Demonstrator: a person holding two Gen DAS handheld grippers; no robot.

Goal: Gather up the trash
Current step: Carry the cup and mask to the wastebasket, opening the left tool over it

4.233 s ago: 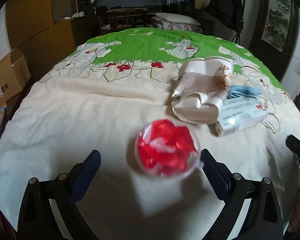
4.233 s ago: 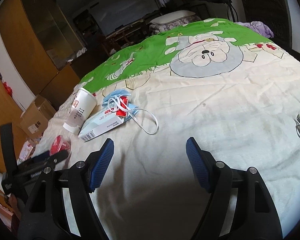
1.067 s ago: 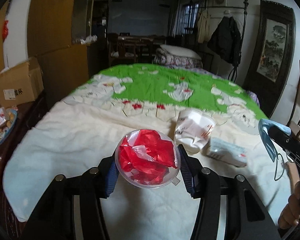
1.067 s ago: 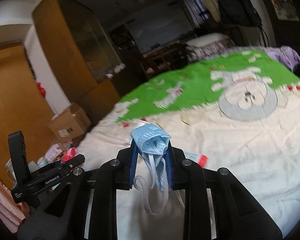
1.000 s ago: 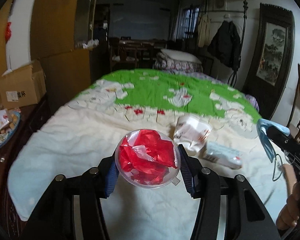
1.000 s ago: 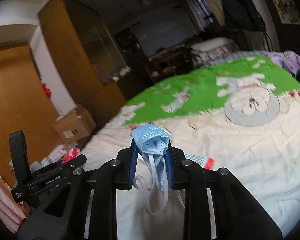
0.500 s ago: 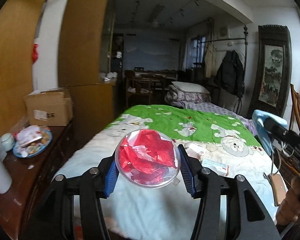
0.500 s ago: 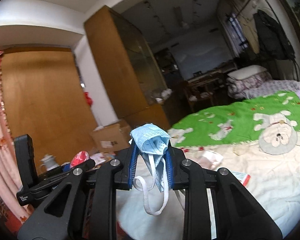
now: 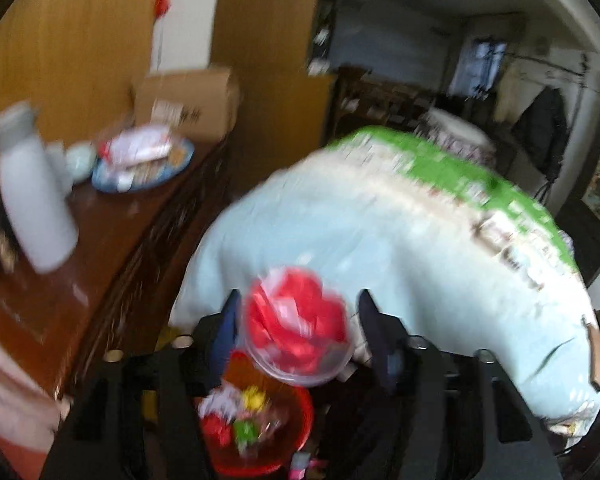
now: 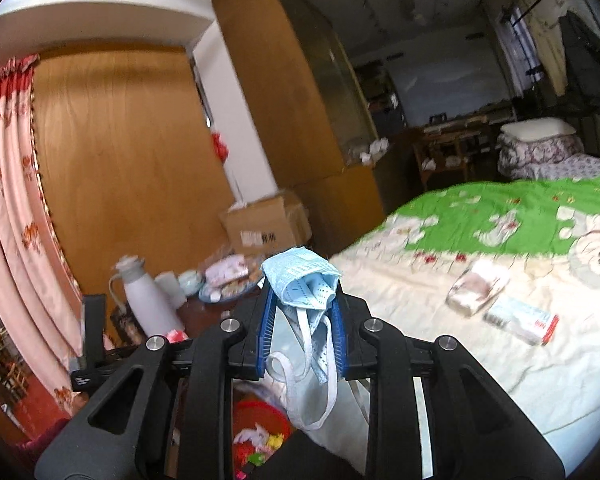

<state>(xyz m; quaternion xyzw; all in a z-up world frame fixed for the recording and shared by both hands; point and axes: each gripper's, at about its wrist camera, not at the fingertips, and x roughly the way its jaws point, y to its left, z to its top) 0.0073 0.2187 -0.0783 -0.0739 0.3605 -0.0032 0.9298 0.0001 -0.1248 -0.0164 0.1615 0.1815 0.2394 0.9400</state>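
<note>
Left tool [image 9: 296,320]: jaws just opened, clear lid of red scraps [image 9: 298,324] loose between them above the red bin [image 9: 260,420]. Right tool [image 10: 302,332] pinches the blue mask [image 10: 300,276], undeposited. Cup [image 10: 476,288] and box [image 10: 520,320] remain on the bed [image 10: 480,360]

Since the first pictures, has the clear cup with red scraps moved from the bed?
Yes. The clear cup is off the bed, now between the just-opened left jaws above the red bin beside it.

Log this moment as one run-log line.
left tool: jaws just opened, clear cup of red scraps loose above red bin | right tool: shut on blue mask
</note>
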